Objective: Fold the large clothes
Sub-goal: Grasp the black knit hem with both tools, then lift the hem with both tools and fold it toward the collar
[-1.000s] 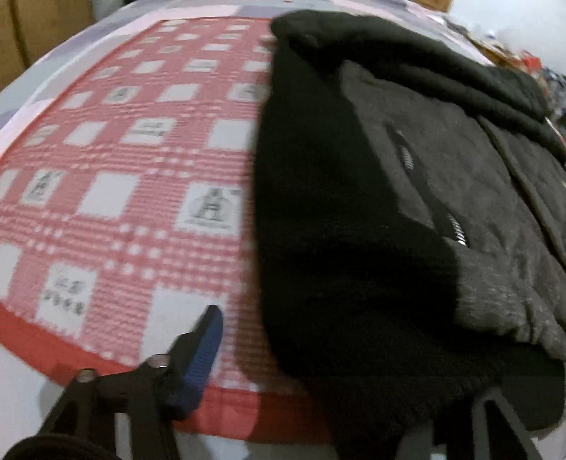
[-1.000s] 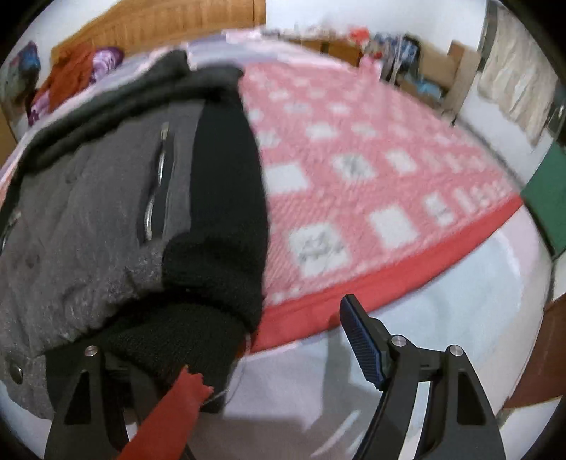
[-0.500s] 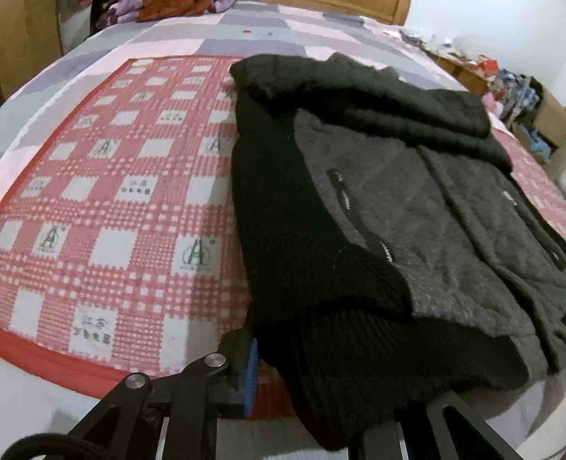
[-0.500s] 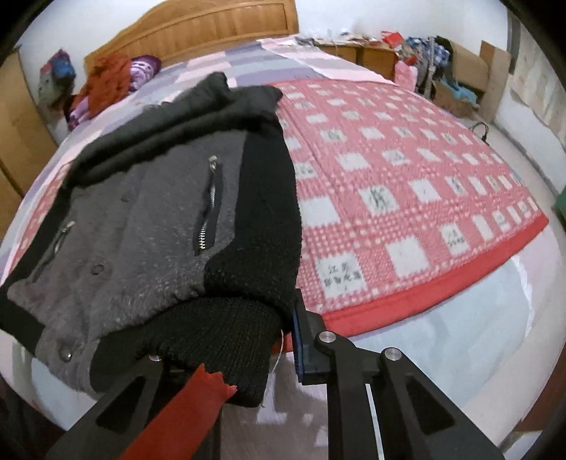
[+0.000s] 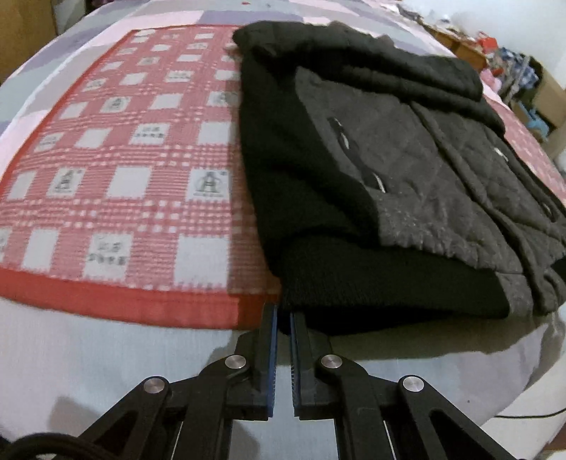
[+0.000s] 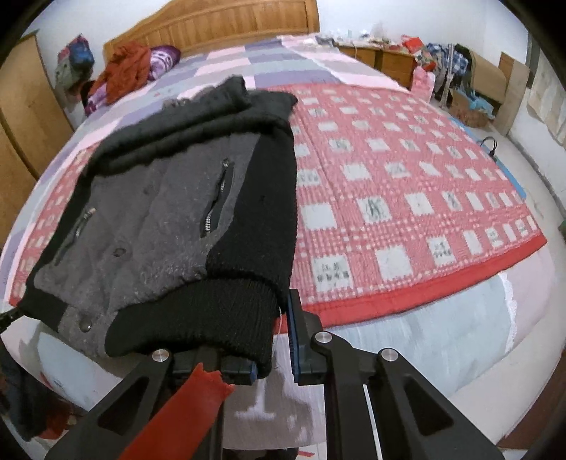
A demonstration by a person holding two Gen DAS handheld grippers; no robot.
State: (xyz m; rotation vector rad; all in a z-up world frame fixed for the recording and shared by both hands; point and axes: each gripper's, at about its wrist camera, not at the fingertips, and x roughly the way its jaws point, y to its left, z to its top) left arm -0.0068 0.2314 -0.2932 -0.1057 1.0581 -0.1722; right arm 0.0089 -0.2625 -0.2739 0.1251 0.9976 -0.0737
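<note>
A black and grey fleece jacket (image 5: 406, 184) lies on the bed with its sleeves folded in over the body, and shows in the right wrist view (image 6: 166, 216) too. My left gripper (image 5: 282, 318) is nearly shut, its tips at the jacket's black ribbed hem corner; whether it pinches fabric is hard to tell. My right gripper (image 6: 274, 318) is shut on the black ribbed hem and sleeve edge (image 6: 219, 318) at the jacket's near right corner.
A red and white checked blanket (image 5: 116, 170) covers the bed under the jacket, seen also in the right wrist view (image 6: 406, 198). A wooden headboard (image 6: 226, 24), a clothes pile (image 6: 127, 70) and cluttered furniture (image 6: 442, 67) stand beyond.
Both grippers have closed from wide open onto the jacket's near hem corners, and both cameras have pulled back and risen a little.
</note>
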